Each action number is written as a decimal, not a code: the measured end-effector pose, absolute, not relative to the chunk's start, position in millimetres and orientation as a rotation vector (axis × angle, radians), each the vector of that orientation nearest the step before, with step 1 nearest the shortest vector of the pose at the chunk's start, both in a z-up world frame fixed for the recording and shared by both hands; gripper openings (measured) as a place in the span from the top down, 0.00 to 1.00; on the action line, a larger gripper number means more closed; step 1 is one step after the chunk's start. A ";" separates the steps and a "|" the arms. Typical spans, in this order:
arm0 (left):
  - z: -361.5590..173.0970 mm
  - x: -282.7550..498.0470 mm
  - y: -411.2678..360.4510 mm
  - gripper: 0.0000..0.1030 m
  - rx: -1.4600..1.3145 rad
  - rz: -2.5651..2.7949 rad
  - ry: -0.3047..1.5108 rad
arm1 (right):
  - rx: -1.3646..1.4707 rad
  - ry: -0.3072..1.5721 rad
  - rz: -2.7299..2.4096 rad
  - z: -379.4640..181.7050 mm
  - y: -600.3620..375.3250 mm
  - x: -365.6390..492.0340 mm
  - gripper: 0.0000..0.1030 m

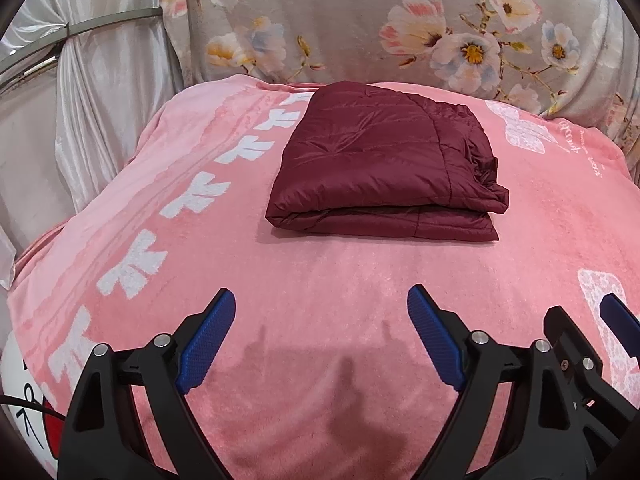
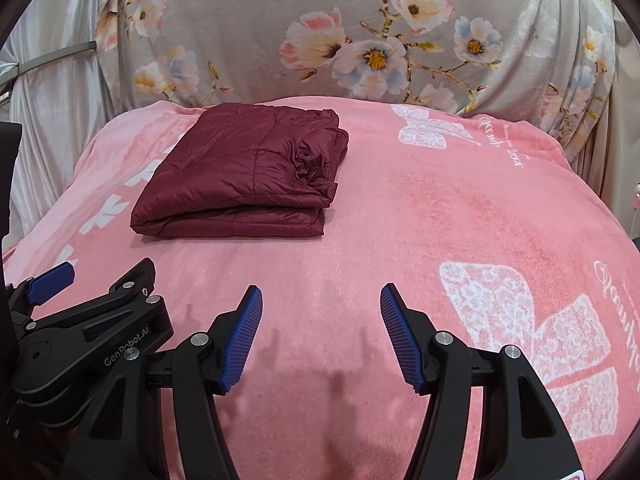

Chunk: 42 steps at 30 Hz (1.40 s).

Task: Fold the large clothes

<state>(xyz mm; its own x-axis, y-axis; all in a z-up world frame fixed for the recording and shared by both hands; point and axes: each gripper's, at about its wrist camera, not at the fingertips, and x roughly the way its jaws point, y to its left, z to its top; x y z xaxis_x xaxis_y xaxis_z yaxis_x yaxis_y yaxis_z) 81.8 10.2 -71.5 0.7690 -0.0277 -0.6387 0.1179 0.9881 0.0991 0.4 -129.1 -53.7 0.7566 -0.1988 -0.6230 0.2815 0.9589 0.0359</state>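
Observation:
A dark red quilted jacket (image 1: 380,160) lies folded into a thick rectangle on the pink blanket (image 1: 320,280), toward the far side. In the right wrist view the same jacket (image 2: 240,176) sits left of centre. My left gripper (image 1: 320,304) hovers over bare blanket well short of the jacket, open, nothing between its blue pads. My right gripper (image 2: 320,300) is beside it to the right, also open and empty, equally far from the jacket. Each gripper shows at the edge of the other's view: the left gripper (image 2: 52,280) and a finger of the right (image 1: 618,320).
The pink blanket (image 2: 440,220) with white bow prints covers the work surface. A grey flowered cloth (image 1: 360,20) drapes the backing behind it. Pale satin curtain (image 1: 100,100) hangs at the left. A white cartoon print (image 1: 24,400) shows at the lower left corner.

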 end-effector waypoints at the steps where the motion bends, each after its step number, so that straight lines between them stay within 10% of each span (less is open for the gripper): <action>1: -72.4 82.5 9.6 0.23 0.139 -0.082 0.699 | 0.130 0.662 -0.261 -53.8 -128.3 0.8 0.41; 42: -69.5 83.8 8.0 0.29 0.139 -0.098 0.696 | 0.127 0.661 -0.263 -54.0 -129.7 -0.5 0.41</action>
<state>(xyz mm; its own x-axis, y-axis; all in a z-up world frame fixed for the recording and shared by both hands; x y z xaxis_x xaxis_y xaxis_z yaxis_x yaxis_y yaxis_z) 83.8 8.0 -69.5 0.7631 -0.0432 -0.6448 0.1357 0.9862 0.0945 -0.5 -129.7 -54.0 0.7579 -0.2005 -0.6208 0.2806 0.9593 0.0328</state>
